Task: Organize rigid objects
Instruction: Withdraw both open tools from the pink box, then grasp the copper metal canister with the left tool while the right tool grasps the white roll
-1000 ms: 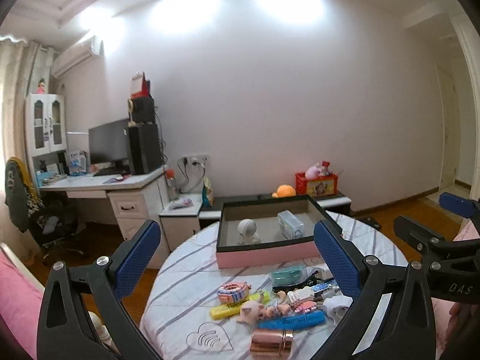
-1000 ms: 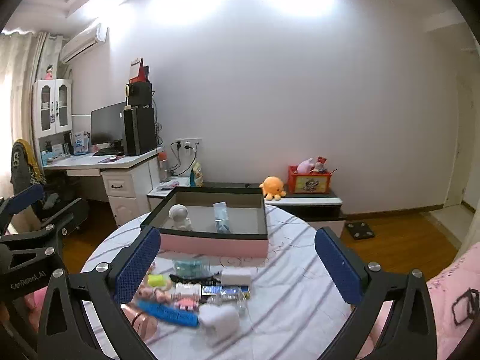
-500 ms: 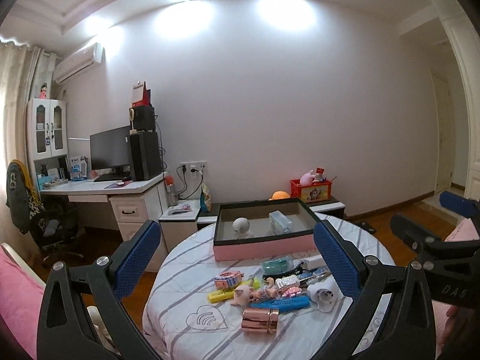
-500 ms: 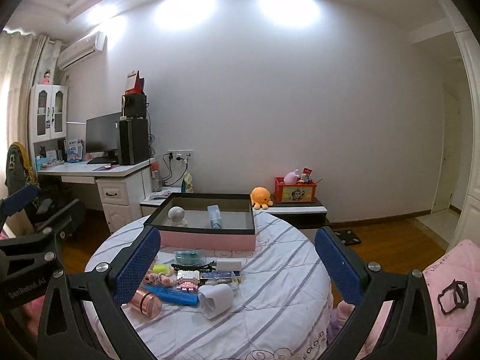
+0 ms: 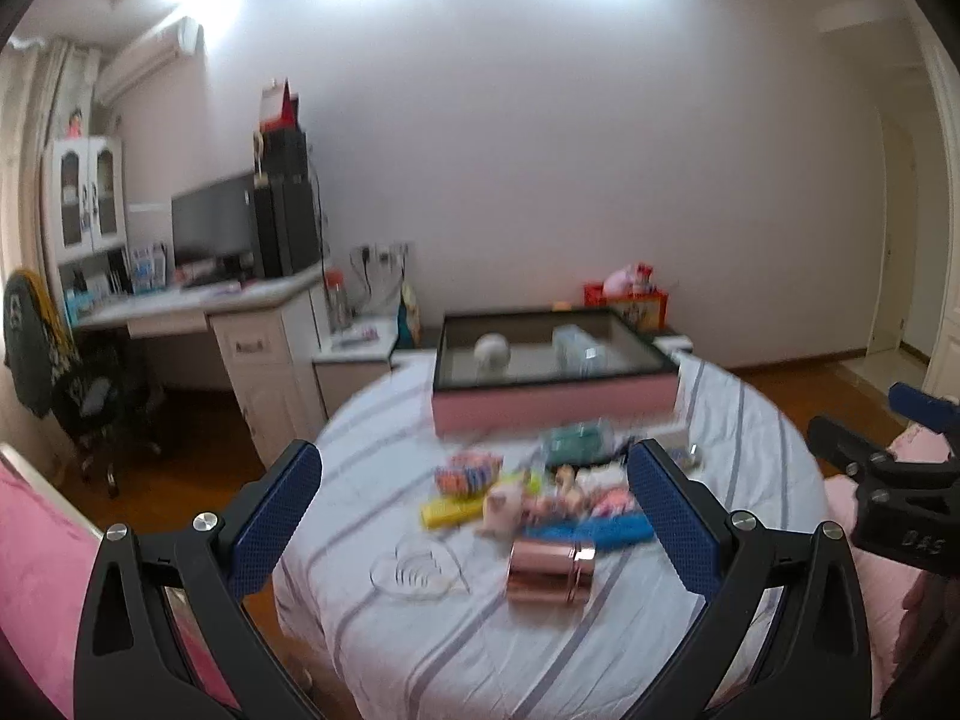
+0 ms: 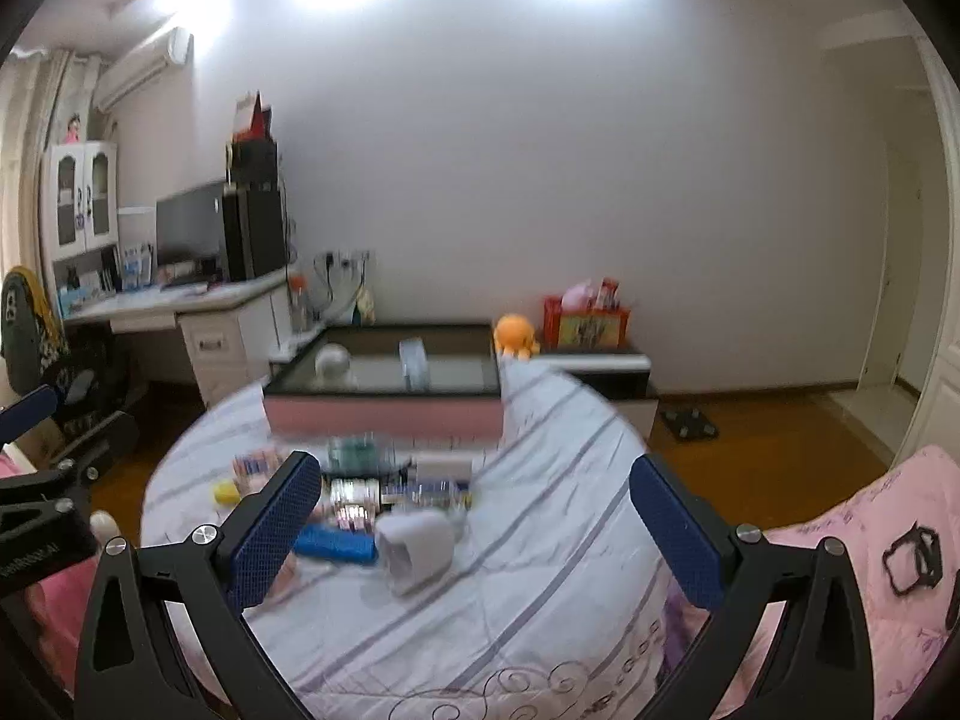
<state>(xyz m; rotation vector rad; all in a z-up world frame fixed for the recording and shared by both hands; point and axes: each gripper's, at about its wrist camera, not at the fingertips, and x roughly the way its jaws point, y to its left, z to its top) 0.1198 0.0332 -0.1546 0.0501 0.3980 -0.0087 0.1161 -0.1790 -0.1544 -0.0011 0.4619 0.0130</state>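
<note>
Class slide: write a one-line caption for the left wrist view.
Open left gripper faces a round table strewn with small items before a pink box.

On my table (image 5: 600, 648) the tray (image 5: 552, 408) sits at the far side, a ball (image 5: 492, 351) and box (image 5: 573, 350) inside; the small things (image 5: 540, 498) lie nearer, a canister (image 5: 549, 564) nearest.

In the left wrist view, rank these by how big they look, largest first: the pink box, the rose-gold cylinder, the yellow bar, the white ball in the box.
1. pink box
2. rose-gold cylinder, though it lies nearest the camera
3. yellow bar and white ball: too alike and blurred to rank
</note>
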